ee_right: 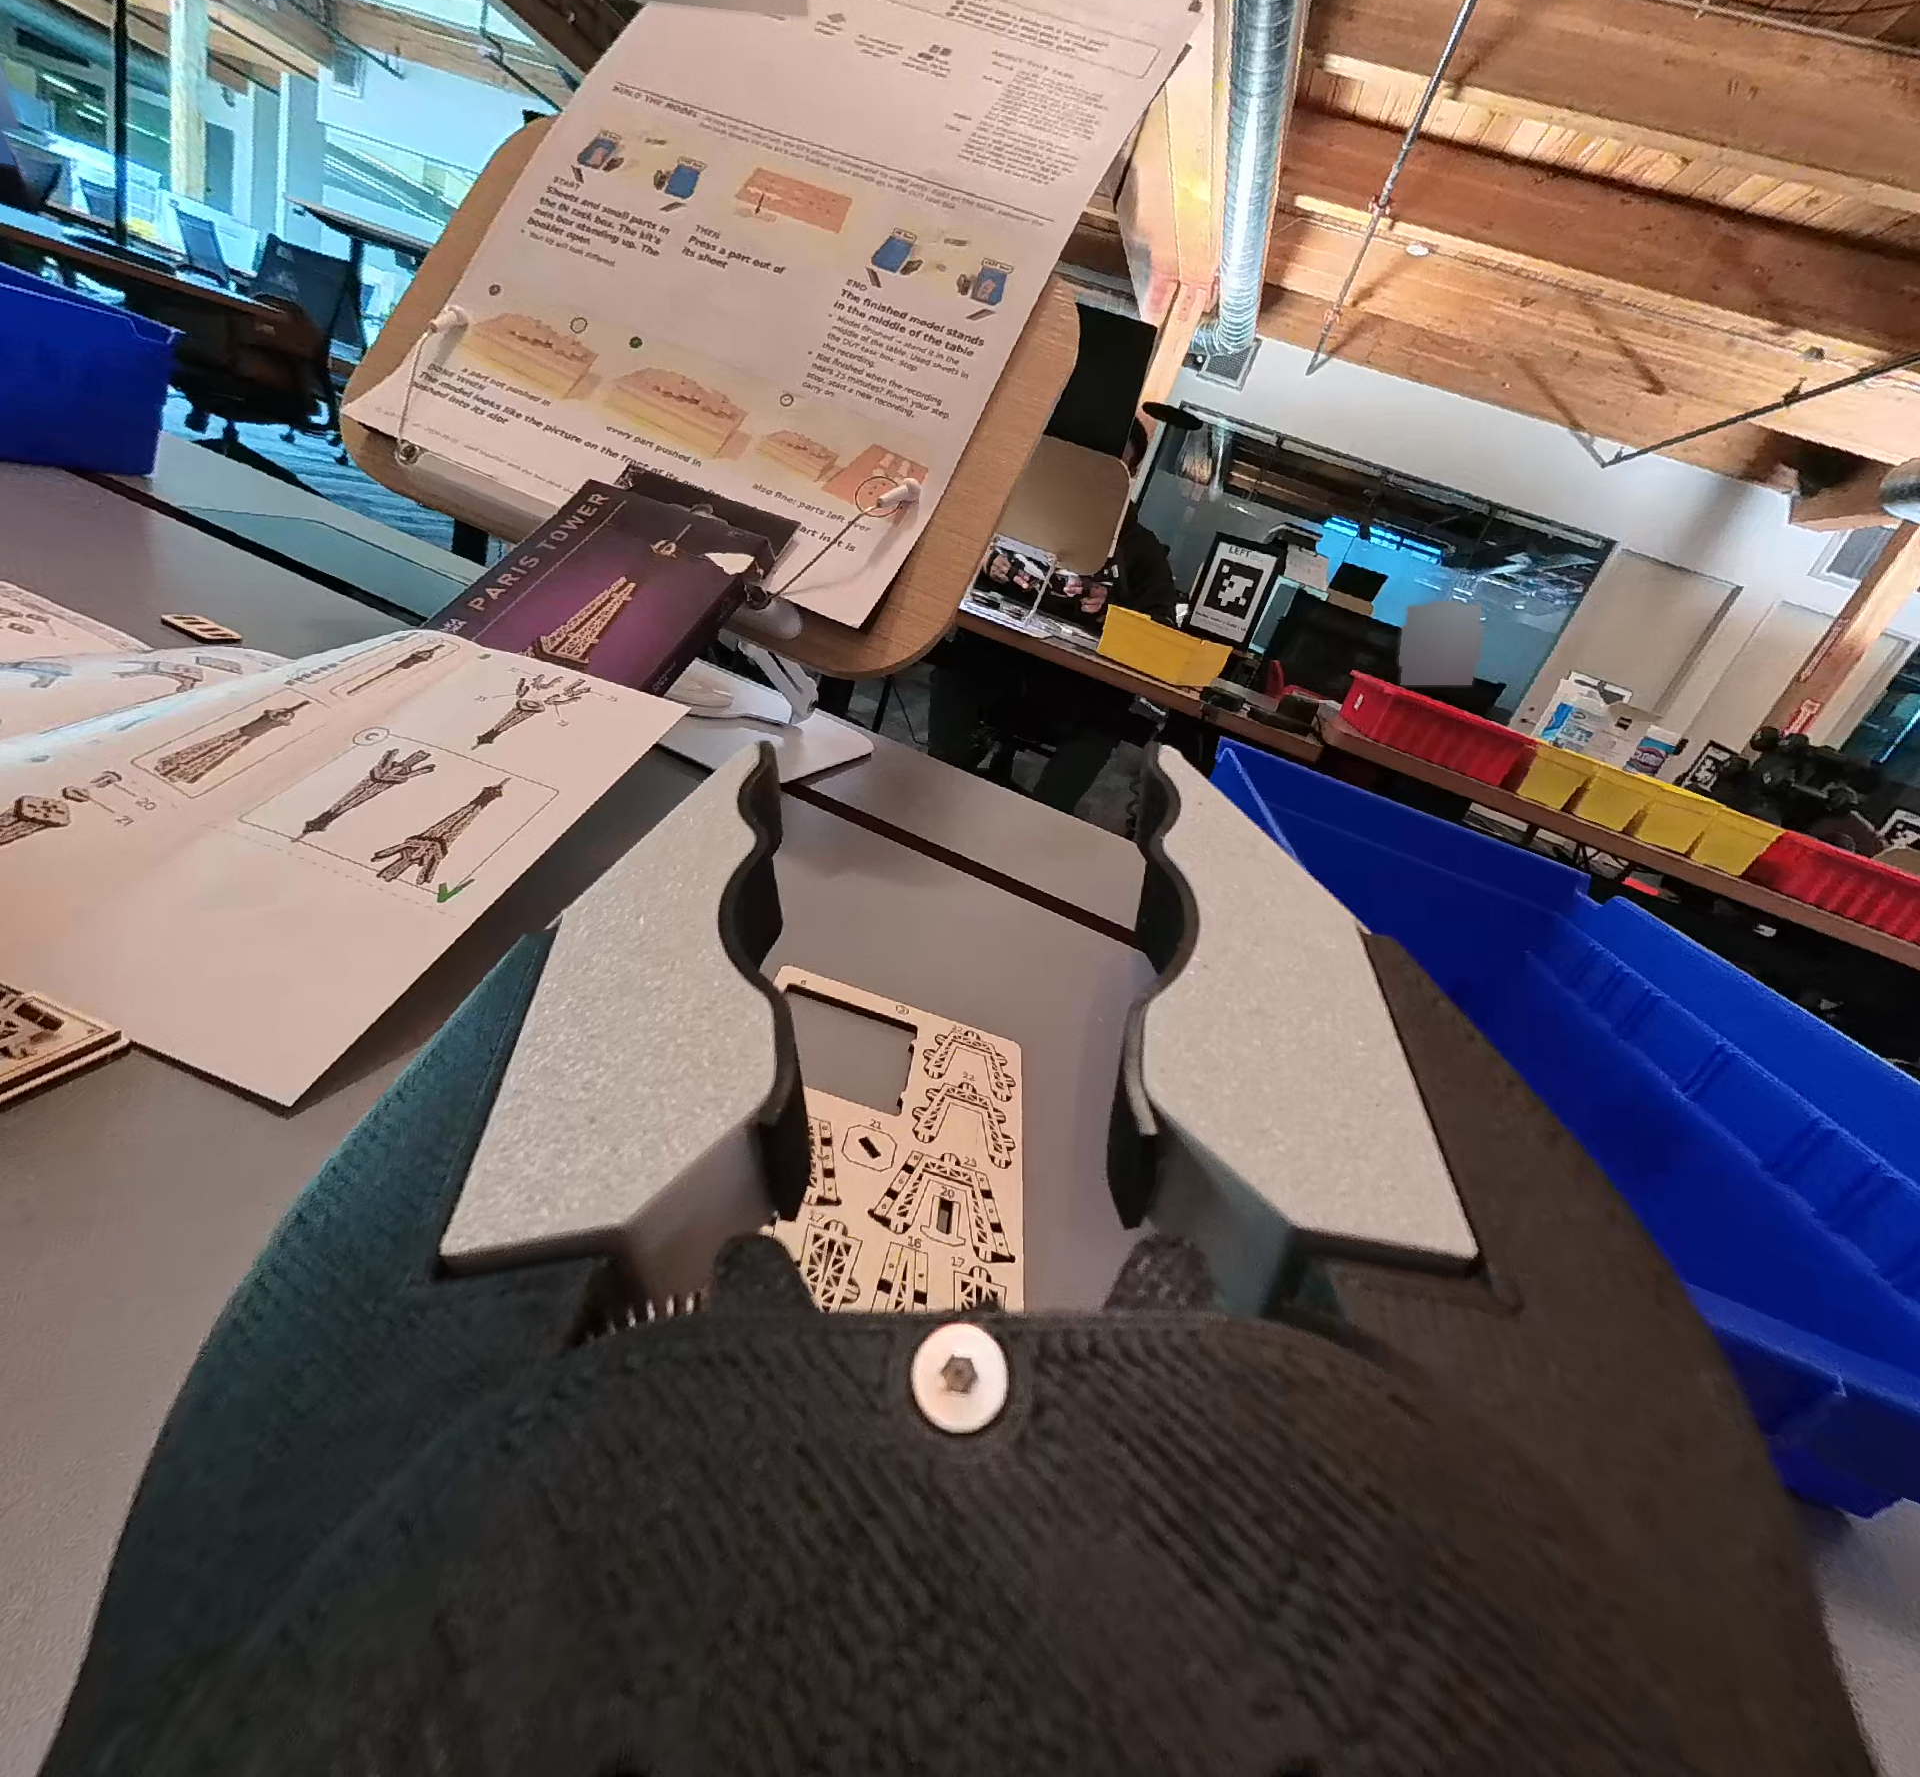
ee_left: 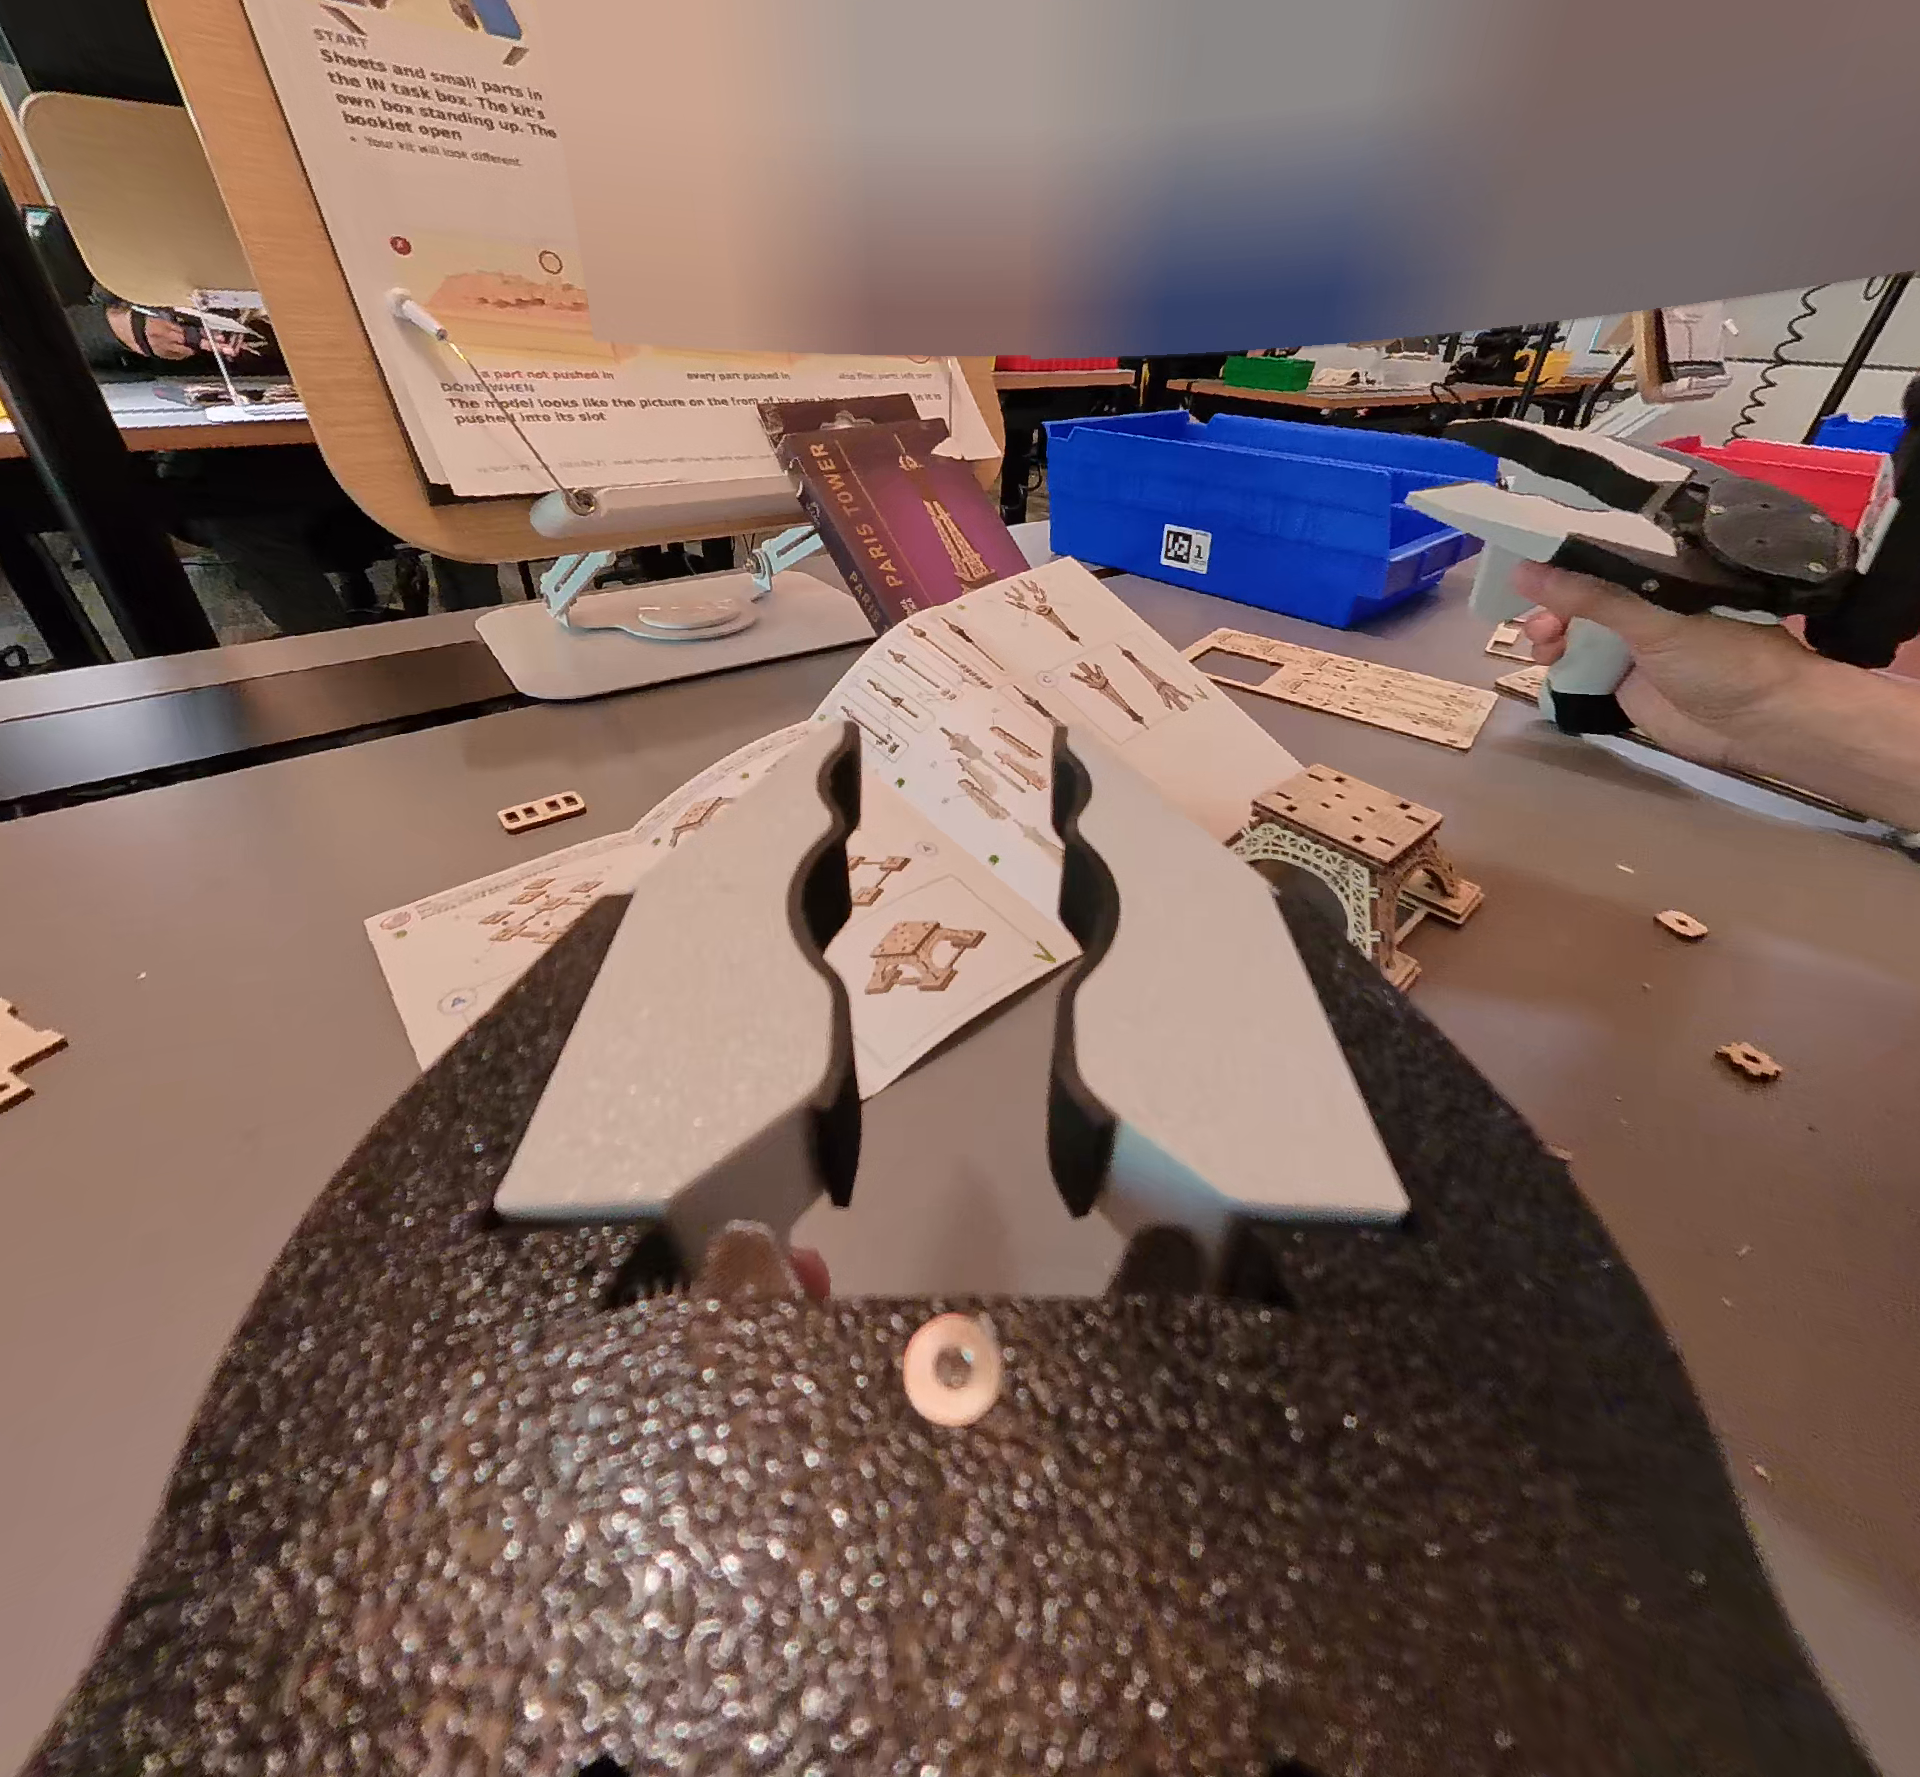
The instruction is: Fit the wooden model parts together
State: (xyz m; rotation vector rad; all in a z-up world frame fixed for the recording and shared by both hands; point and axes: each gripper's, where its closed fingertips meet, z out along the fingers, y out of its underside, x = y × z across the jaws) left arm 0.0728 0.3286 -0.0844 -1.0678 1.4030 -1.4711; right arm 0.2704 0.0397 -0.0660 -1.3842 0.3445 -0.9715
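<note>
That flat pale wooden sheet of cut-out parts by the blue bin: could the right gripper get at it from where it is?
Probably yes. The right gripper hangs directly over the flat pale wooden sheet, jaws open and empty, with nothing between them. The blue plastic bin sits clear to one side.

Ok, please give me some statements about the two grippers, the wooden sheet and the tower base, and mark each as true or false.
1. The left gripper is open and empty. True.
2. The right gripper is shut on the wooden sheet. False: it is open, with the sheet lying flat on the table beneath it.
3. The tower base stands upright beside the booklet. True.
4. The blue bin is left of the right gripper. False: it is on its right.
</note>
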